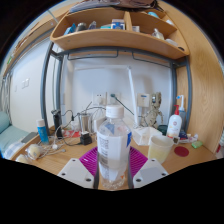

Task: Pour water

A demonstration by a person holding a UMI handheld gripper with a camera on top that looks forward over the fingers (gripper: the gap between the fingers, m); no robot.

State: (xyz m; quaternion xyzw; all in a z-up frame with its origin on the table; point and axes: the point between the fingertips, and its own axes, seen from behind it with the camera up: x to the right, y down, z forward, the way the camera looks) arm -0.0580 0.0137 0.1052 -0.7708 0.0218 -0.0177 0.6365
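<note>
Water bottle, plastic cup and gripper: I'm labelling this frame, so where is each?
water bottle (113, 140): gripper view, on its clear body between the fingers.
plastic cup (160, 148): gripper view, on its side wall.
gripper (113, 172): gripper view, midway between its fingertips, shut on the bottle.

bottle (113, 140): clear, white cap, pale label | pads (90, 160): magenta | desk (60, 160): light wood (shelf (120, 38) likewise)

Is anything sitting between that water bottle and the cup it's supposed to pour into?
Nothing visible. The water bottle stands between the tool's fingers, and the translucent cup sits on the desk just beside it, with only bare desk between them. The other clutter lies farther back.
</note>
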